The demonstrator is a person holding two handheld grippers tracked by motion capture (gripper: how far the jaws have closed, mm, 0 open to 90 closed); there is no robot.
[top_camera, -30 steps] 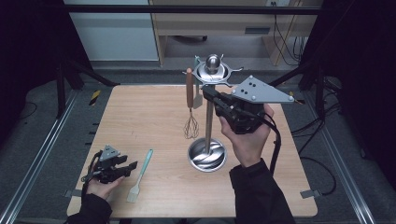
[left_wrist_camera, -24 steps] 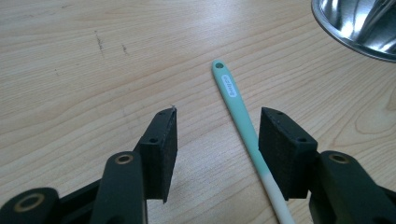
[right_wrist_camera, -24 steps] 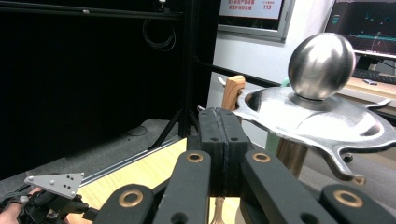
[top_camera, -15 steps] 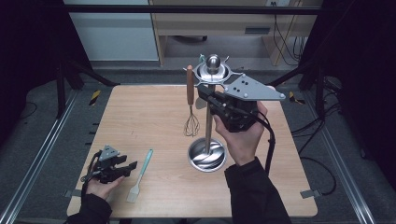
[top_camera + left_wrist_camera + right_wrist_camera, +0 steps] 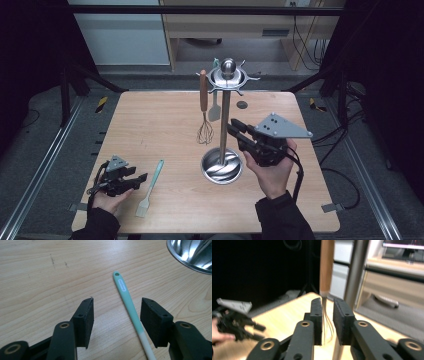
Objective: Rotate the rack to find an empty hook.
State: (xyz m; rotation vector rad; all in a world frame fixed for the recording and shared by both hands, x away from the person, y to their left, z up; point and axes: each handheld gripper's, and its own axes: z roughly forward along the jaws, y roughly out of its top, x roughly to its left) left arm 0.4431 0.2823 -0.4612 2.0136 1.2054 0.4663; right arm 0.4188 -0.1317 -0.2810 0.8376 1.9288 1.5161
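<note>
Whisk hung, brush next.
My right tool (image 5: 234, 126), jaws just parting, is off the hanging whisk (image 5: 204, 107); left tool (image 5: 116, 316) gapes around the teal brush (image 5: 130, 310), ungripped.

Tabletop (image 5: 150, 130): pale wood, fine lengthwise grain, a few dark scuffs in the left gripper view.
Silicone brush (image 5: 130, 307): mint-green handle with a small white label, fading to cream-white toward the head.
Whisk (image 5: 203, 107): reddish-brown wooden handle, thin silver wires.
Utensil stand (image 5: 223, 125): polished silver pole, ball top and mirror-bright round base.
Spatula (image 5: 215, 107) hanging on the stand: dull grey blade, mint-green handle tip.
Left hand-held gripper (image 5: 116, 320): matte black pads and arms, brass-coloured rivets.
Right hand-held gripper (image 5: 327, 315): black, grey three-cornered plate on top.
</note>
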